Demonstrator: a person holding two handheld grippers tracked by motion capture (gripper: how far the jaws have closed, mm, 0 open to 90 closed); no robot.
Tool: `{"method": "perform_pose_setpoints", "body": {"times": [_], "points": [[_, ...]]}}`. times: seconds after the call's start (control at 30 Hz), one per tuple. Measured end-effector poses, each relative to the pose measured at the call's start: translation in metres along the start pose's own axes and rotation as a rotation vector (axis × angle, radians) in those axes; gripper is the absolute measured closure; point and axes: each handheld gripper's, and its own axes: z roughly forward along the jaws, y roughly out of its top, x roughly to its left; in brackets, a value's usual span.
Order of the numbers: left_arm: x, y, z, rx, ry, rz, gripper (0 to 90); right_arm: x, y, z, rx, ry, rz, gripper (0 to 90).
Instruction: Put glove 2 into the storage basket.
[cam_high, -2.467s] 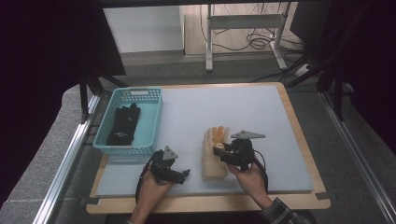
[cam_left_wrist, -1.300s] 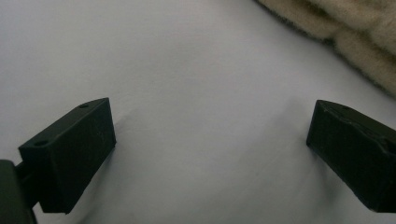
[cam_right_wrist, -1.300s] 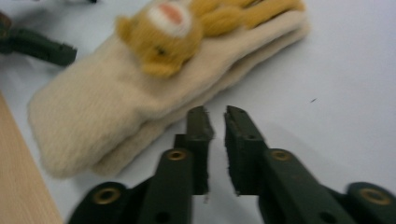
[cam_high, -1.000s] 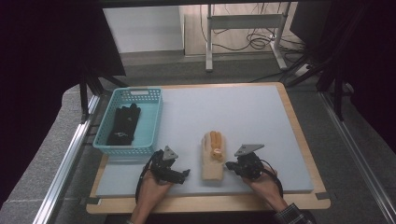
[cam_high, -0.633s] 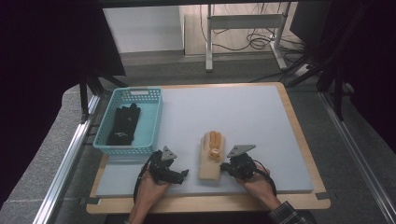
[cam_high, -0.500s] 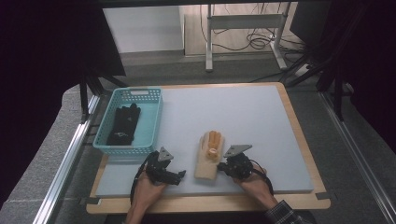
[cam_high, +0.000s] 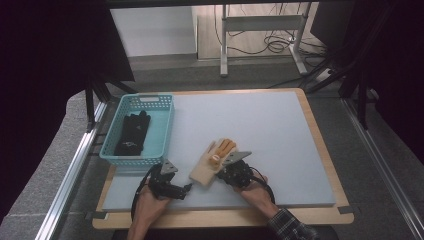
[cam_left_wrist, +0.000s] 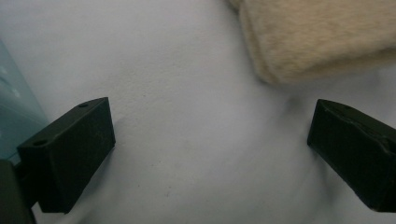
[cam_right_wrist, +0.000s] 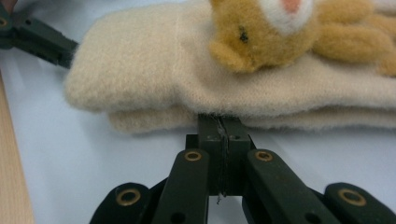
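Note:
A cream fleece glove with an orange plush bear on it lies askew on the pale blue mat. My right gripper is shut, its tips pushed against the glove's right edge. In the right gripper view the closed jaws meet the lower fold of the glove, below the bear. My left gripper stands open on the mat just left of the cuff. Its view shows the gripper with bare mat between the jaws and the cuff ahead.
A teal basket holding a black glove stands at the mat's left, close behind my left gripper; its wall shows beside the left jaw. The wooden board edge runs along the front. The mat's far and right parts are bare.
The glove went from spread out to folded shorter. My right gripper drew back, then came in from the right, and the glove has turned with its cuff swung toward the left gripper.

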Motion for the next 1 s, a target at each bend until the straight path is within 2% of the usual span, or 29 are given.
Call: {"method": "perform_pose_setpoints", "body": {"times": [0.3, 0.47, 0.67, 0.9, 1.0], "points": [[0.0, 0.0, 0.0, 0.002, 0.001, 0.001, 1.1, 0.002, 0.009, 0.012, -0.014, -0.015, -0.021, 88.0], [0.0, 0.0, 0.0, 0.0, 0.002, 0.001, 1.1, 0.003, 0.009, 0.012, -0.014, -0.022, -0.03, 86.3], [0.0, -0.001, 0.0, -0.007, -0.001, -0.004, 1.1, 0.005, 0.008, 0.006, -0.011, -0.017, -0.037, 80.2], [0.0, -0.001, 0.0, -0.009, 0.0, -0.005, 1.1, 0.004, 0.01, -0.006, -0.026, -0.033, -0.05, 71.8], [0.0, -0.001, 0.001, -0.01, 0.001, -0.006, 1.1, 0.002, 0.009, -0.014, -0.031, -0.047, -0.059, 64.8]]}}
